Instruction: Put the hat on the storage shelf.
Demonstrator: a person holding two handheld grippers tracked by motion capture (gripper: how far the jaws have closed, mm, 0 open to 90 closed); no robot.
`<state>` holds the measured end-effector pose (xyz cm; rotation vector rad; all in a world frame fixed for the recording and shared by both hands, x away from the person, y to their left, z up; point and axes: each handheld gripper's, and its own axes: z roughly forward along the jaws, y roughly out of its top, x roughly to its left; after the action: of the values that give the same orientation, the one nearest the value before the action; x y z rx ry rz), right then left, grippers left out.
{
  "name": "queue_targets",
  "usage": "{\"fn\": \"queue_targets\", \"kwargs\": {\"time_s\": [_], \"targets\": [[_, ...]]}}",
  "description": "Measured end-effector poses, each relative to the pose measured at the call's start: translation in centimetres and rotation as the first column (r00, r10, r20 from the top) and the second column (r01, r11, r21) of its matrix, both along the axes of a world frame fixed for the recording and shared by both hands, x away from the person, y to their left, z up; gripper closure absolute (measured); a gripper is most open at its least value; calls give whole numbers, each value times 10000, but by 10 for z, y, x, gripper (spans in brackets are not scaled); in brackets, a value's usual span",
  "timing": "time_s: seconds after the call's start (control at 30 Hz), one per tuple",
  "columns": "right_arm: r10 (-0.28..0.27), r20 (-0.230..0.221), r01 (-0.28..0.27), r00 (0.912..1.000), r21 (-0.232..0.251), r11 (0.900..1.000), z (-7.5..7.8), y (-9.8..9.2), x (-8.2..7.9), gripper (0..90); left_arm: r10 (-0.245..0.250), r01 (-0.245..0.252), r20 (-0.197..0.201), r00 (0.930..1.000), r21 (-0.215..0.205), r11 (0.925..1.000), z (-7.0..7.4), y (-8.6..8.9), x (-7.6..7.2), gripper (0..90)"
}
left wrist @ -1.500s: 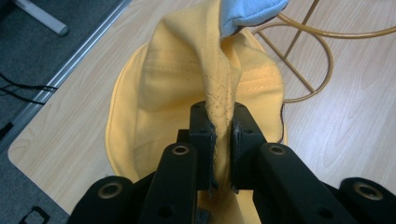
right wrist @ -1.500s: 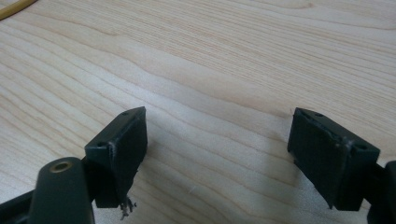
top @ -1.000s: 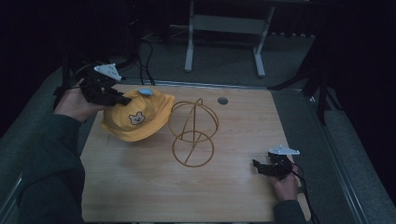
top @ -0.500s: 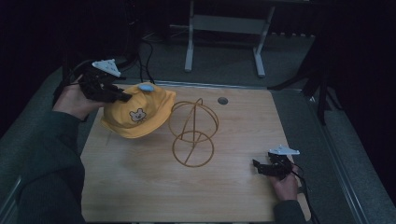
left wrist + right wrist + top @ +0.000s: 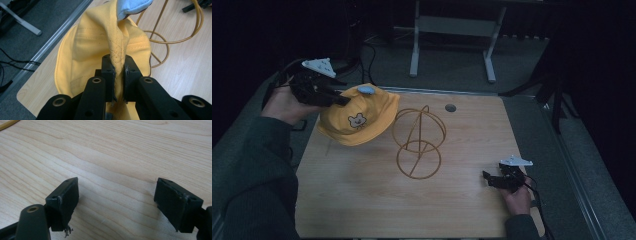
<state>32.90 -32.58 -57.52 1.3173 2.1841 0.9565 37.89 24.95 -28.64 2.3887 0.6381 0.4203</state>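
Yellow hat (image 5: pixel 362 117) pinched by brim in closed left gripper (image 5: pixel 343 100), lifted just beside wire stand (image 5: pixel 418 142), not yet on it; right gripper (image 5: pixel 488 179) open, empty, resting on table (image 5: pixel 362 200).

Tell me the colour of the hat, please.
Yellow hat, with a light blue tab; clearest in the high view.

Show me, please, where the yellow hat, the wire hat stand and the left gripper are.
yellow hat (image 5: pixel 362 107): high view, crown.
wire hat stand (image 5: pixel 418 150): high view, base ring.
left gripper (image 5: pixel 119 72): left gripper view, between the fingertips.
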Motion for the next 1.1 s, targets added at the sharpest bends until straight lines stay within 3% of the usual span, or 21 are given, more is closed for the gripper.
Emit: {"fn": "queue_targets", "kwargs": {"time_s": [1.1], "targets": [[-2, -3, 2, 10000, 14, 10000, 0, 0, 0, 199, -816, 826, 269, 9963, -417, 9957, 22, -4, -15, 820]]}}
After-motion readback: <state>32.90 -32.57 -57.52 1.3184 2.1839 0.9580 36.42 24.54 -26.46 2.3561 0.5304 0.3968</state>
